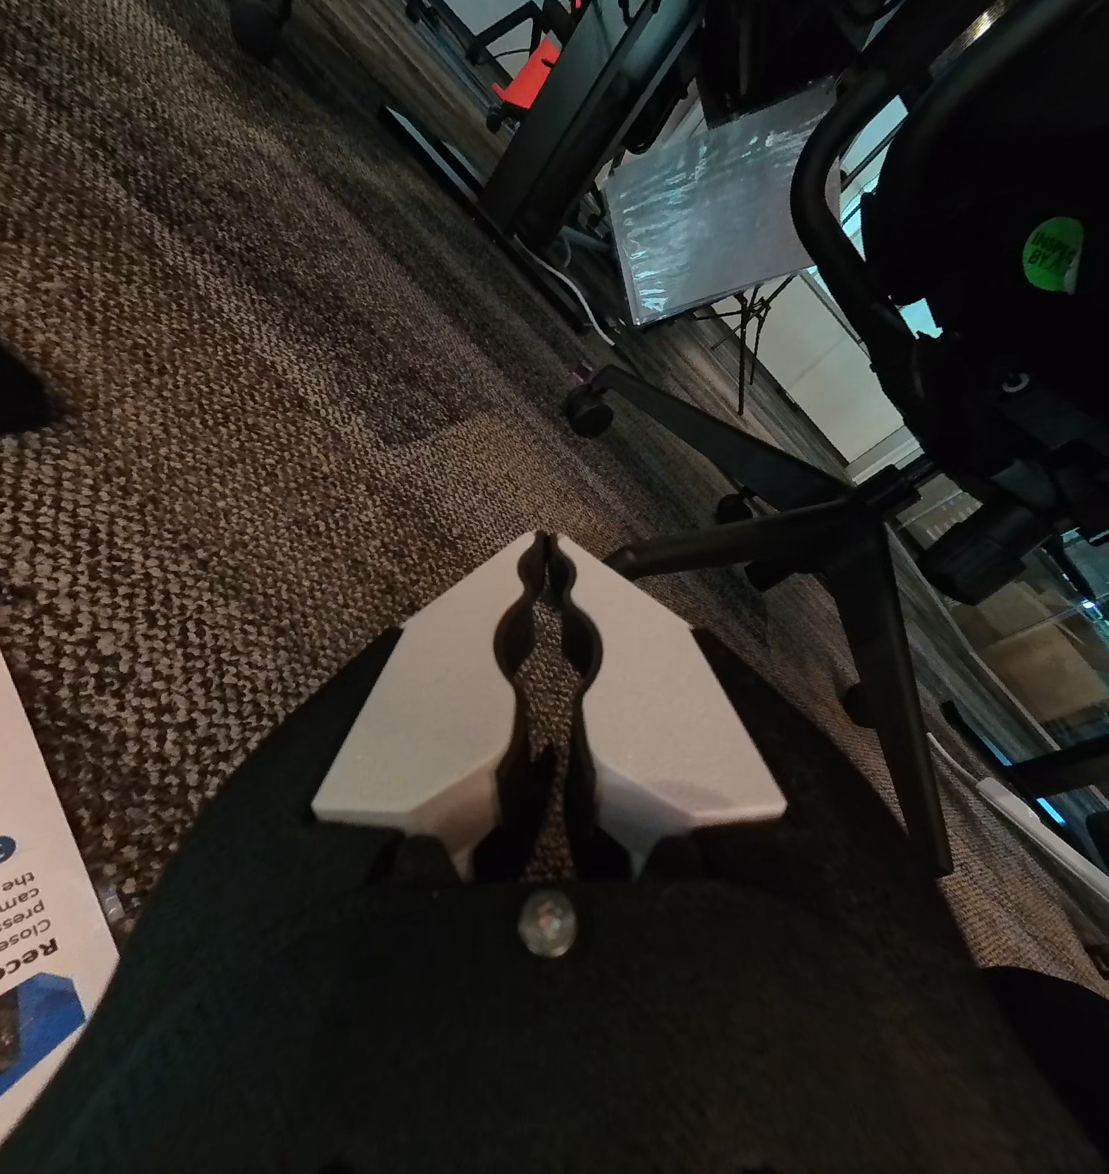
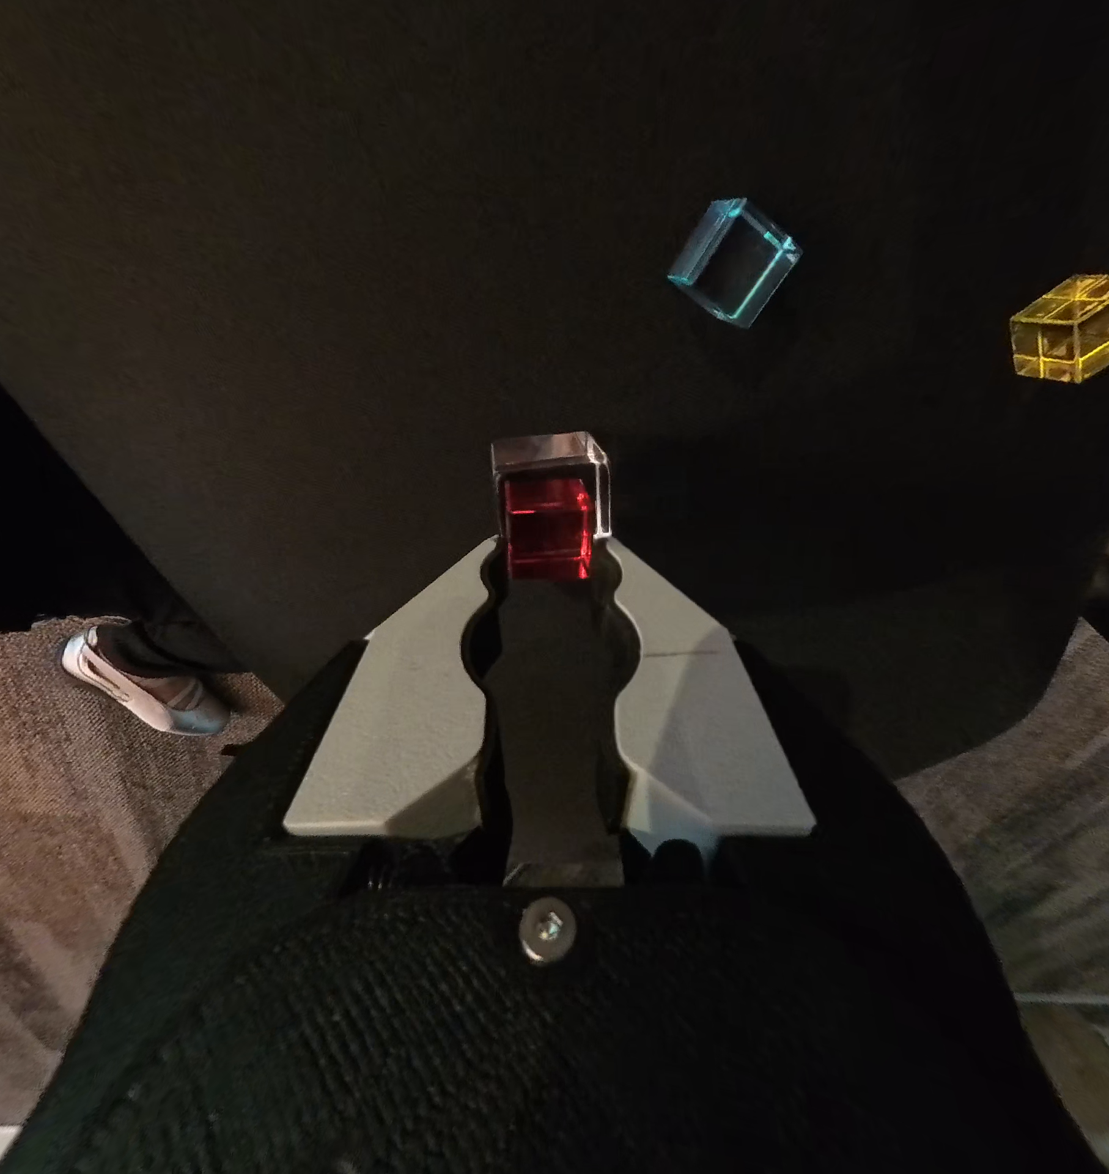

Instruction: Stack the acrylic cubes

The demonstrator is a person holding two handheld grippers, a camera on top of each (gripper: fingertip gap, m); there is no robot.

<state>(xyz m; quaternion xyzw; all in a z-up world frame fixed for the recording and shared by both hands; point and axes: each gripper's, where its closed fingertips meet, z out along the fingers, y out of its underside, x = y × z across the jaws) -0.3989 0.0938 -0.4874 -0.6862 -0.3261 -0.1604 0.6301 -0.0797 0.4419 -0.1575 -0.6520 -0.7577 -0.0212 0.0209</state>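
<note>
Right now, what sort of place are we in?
Most likely an office: grey-brown carpet, a wheeled office chair base, and black desk legs further back. Small see-through blocks, one light blue, lie on a black cloth.

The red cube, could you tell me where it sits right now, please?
In the right wrist view, the red cube sits between the right gripper's fingertips, directly in front of a clear block on the black cloth.
</note>
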